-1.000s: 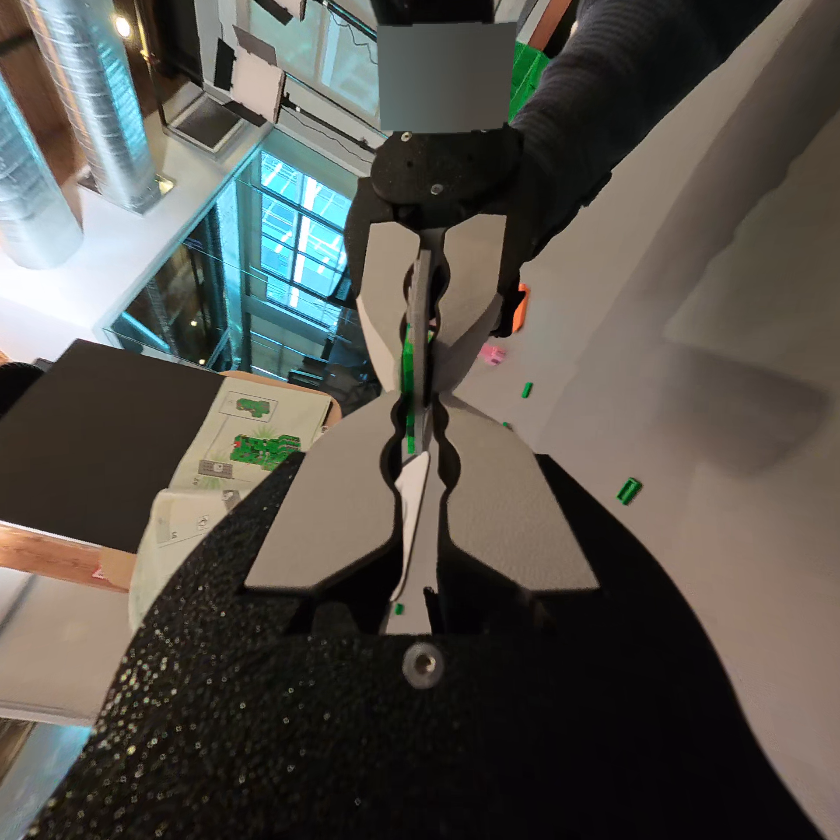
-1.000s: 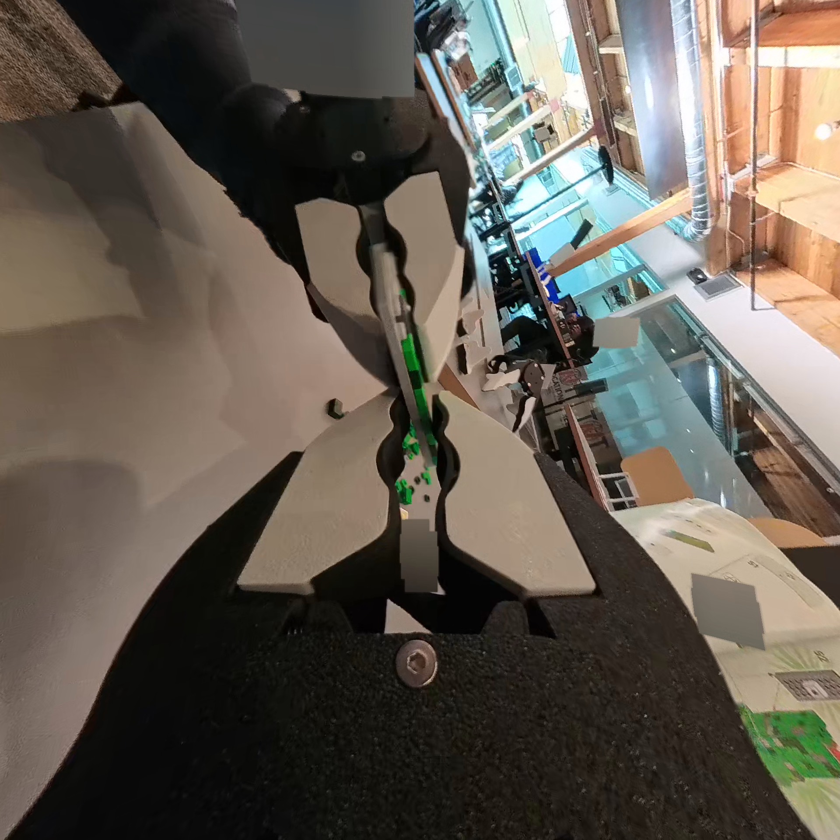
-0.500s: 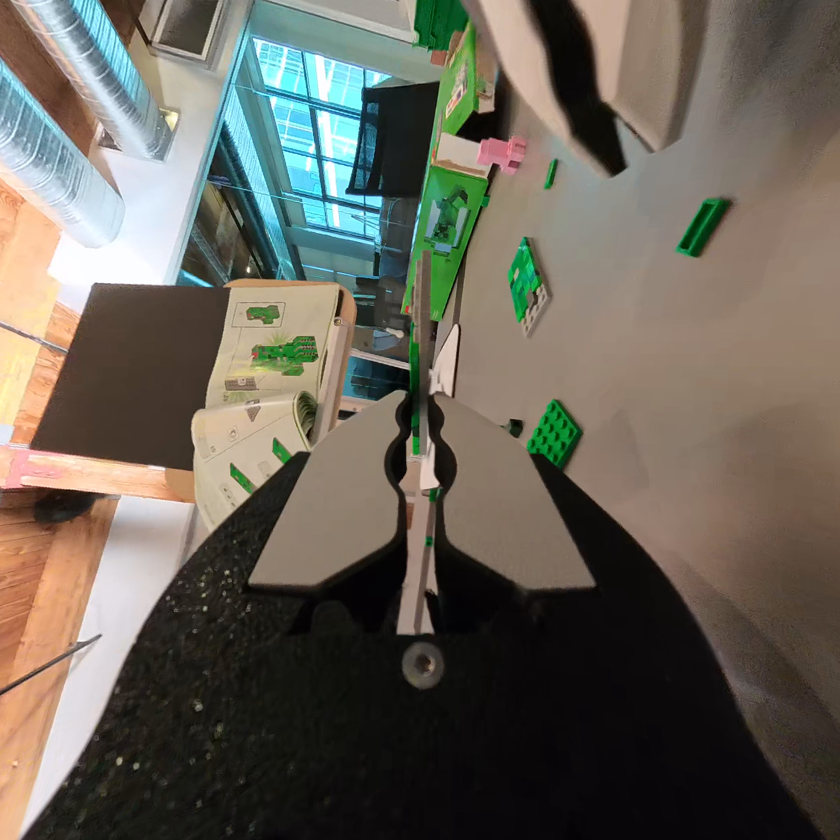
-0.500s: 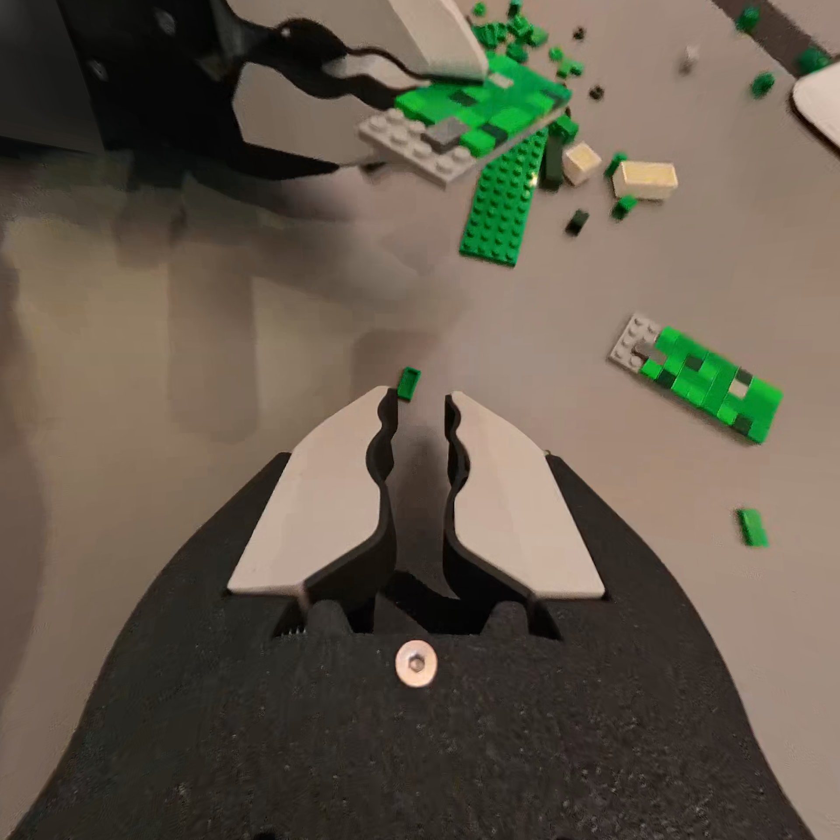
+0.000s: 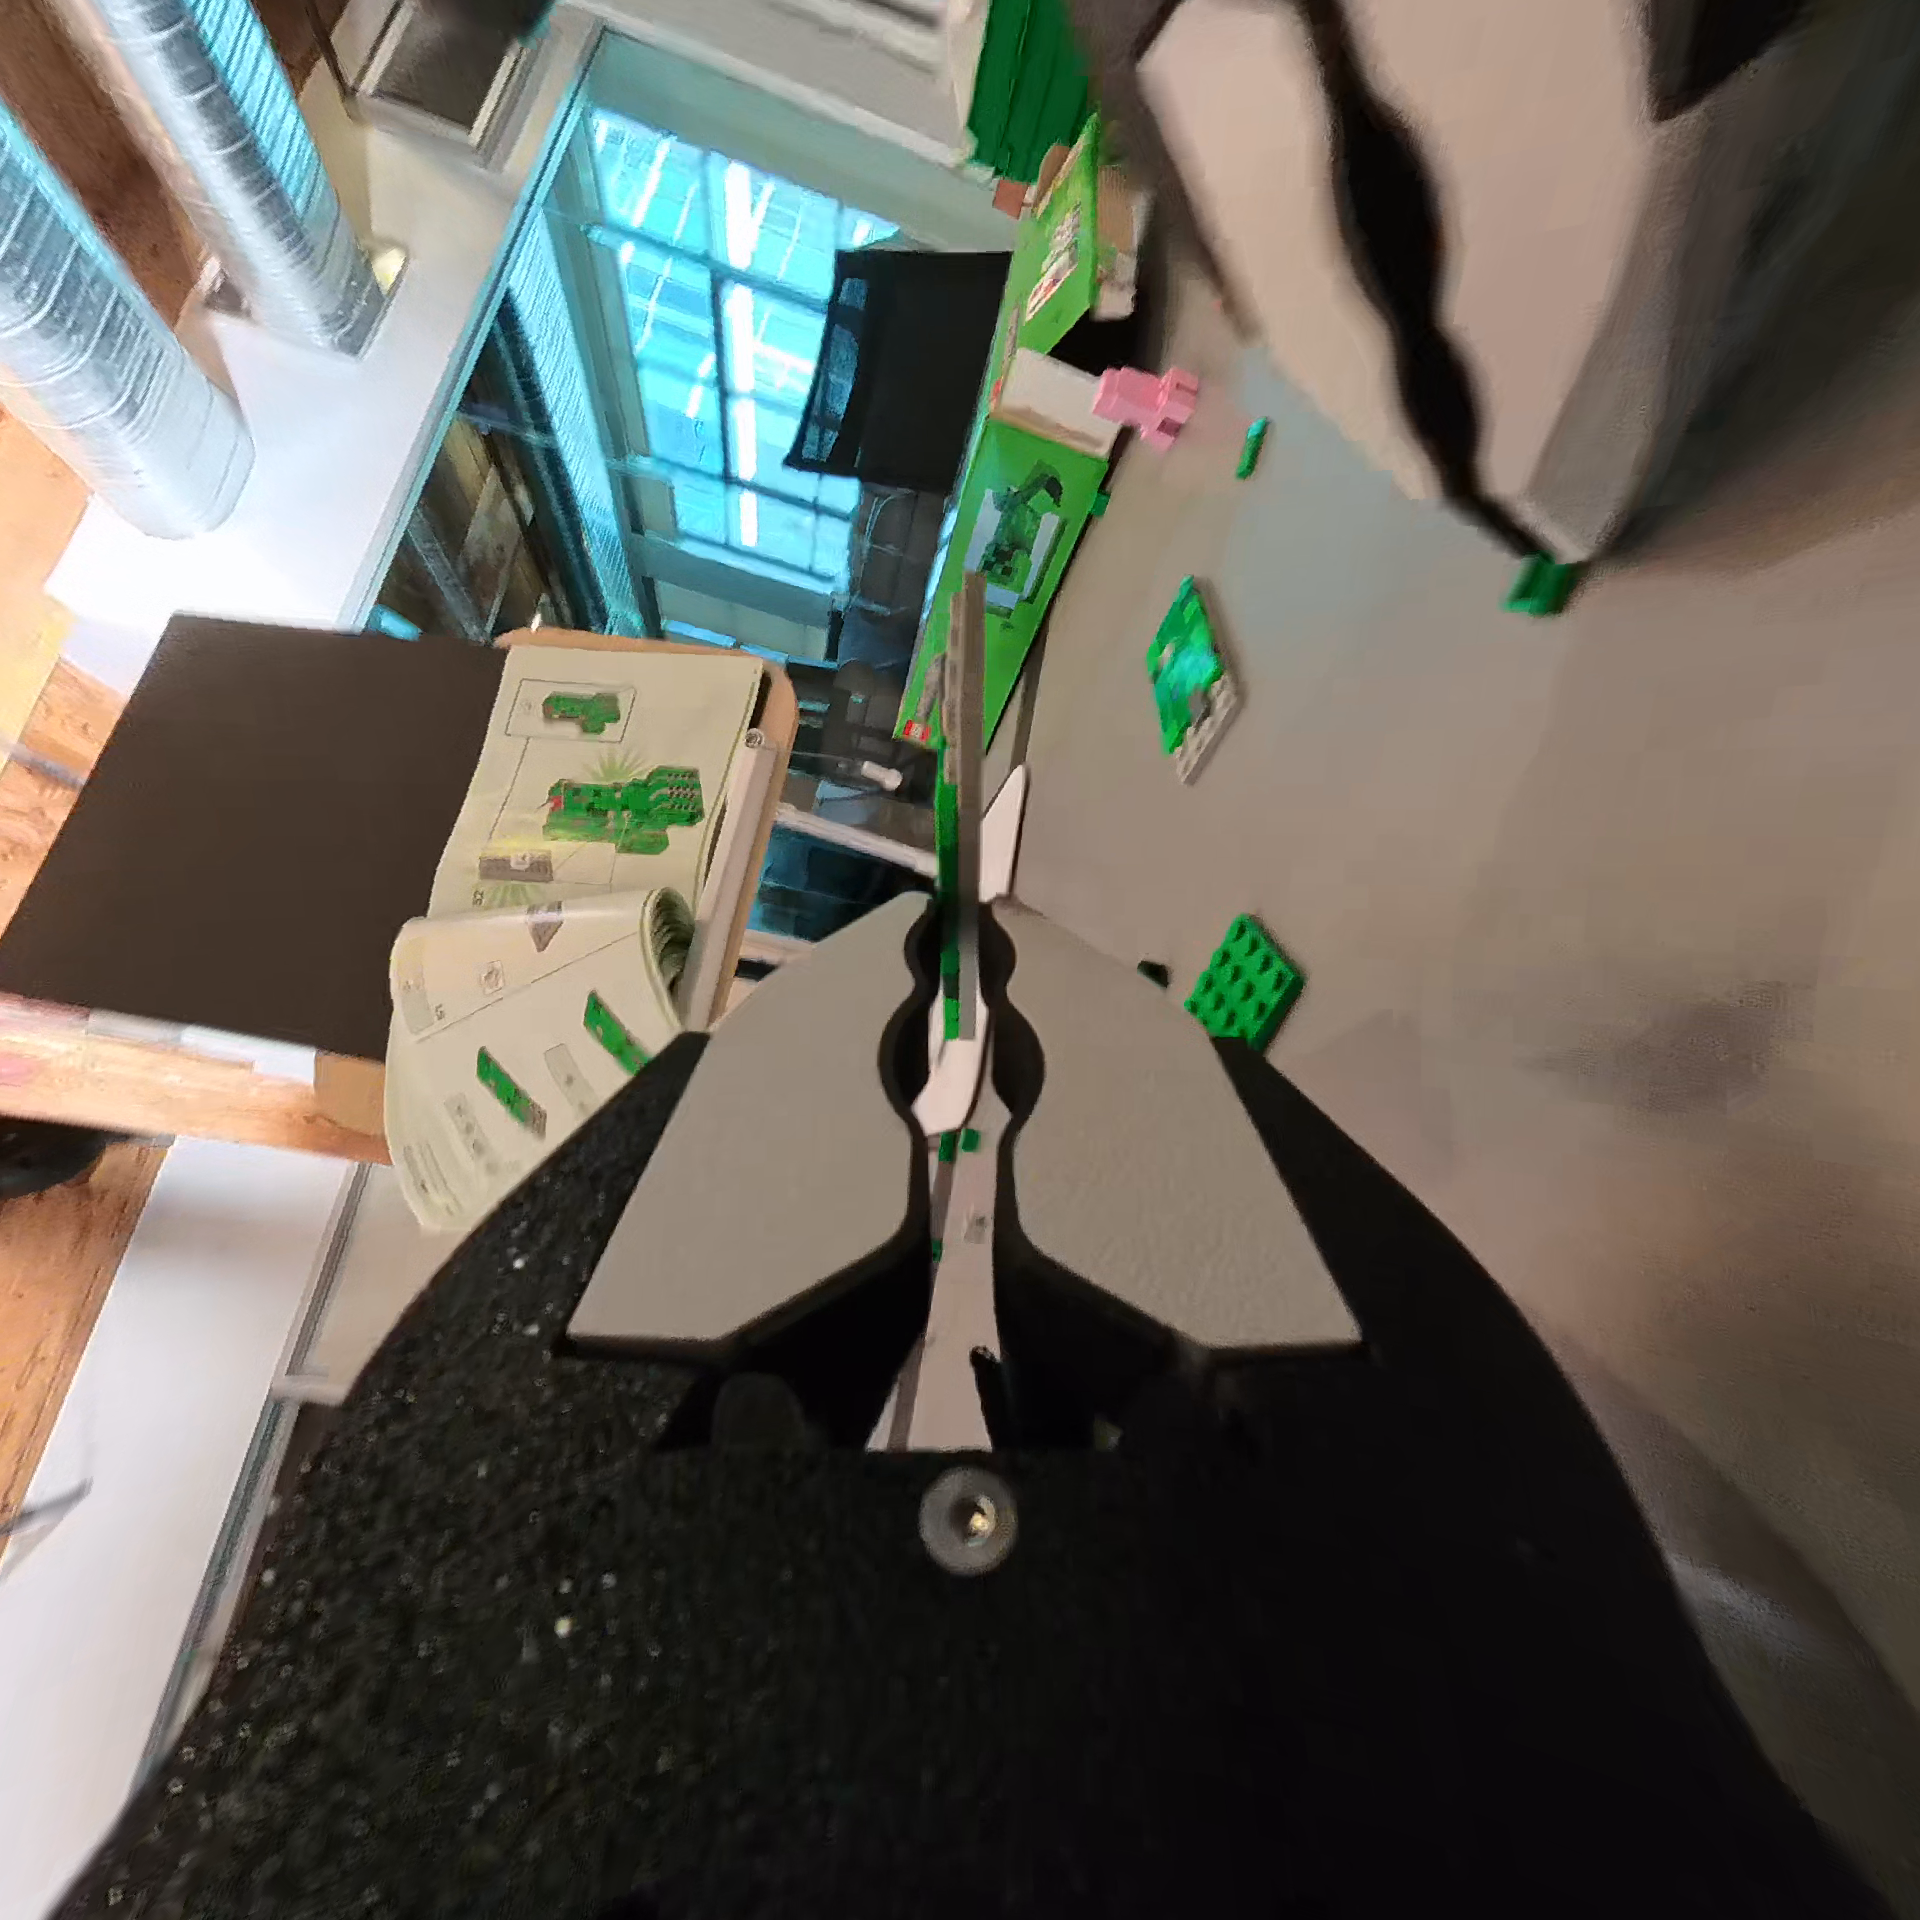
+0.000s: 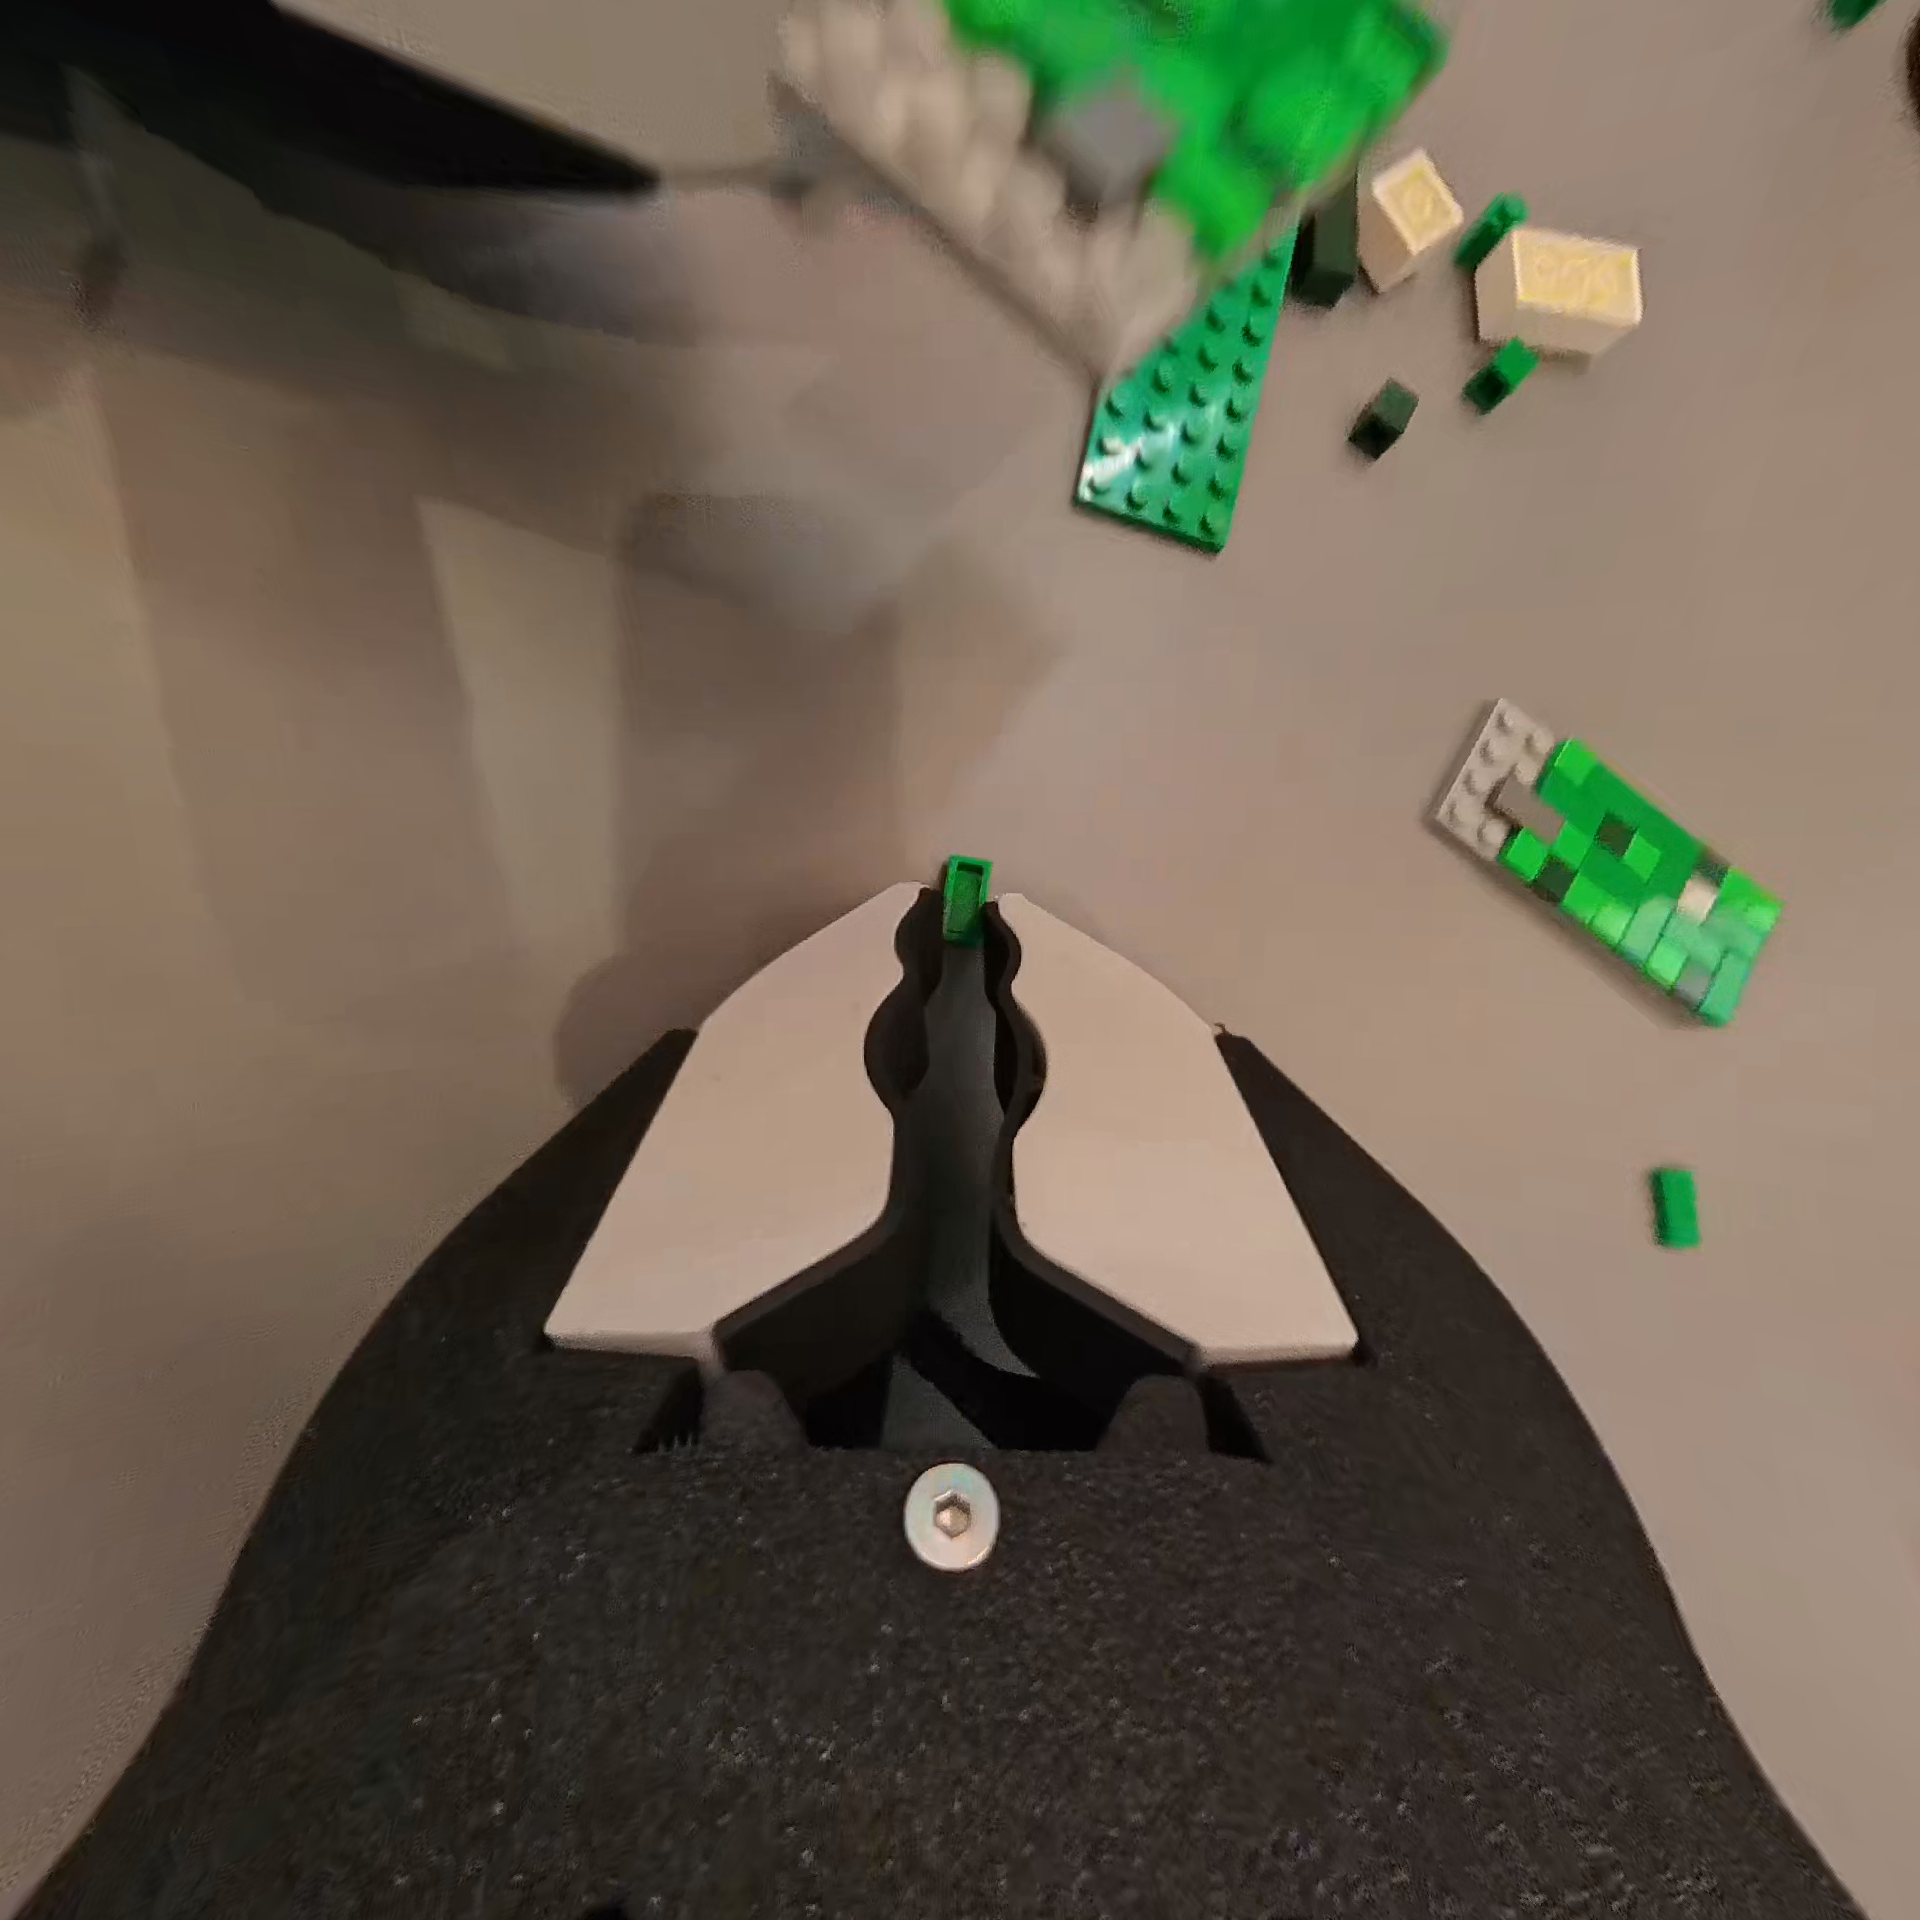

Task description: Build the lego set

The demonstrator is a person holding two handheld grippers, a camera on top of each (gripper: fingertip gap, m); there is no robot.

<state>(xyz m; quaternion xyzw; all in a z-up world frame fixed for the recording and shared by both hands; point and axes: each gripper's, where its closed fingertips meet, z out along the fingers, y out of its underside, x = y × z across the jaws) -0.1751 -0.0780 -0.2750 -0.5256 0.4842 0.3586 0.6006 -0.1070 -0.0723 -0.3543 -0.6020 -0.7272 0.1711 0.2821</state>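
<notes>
Only rightward: small green brick (image 6: 964, 902) pinched, underside up.

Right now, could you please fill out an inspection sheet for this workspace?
Surface: grey tabletop, shadowed.
Job's things: grey brick plate with green tiles, seen edge-on; small green tile.
Clutter: second tiled grey plate, long green plate, square green plate, cream bricks, pink brick figure, loose green bits.
Grippers: left gripper clamps the plate; right gripper pinches the tile.
Cables: nothing seen.
Surroundings: open instruction booklet, green box, windows, silver ducts.
</notes>
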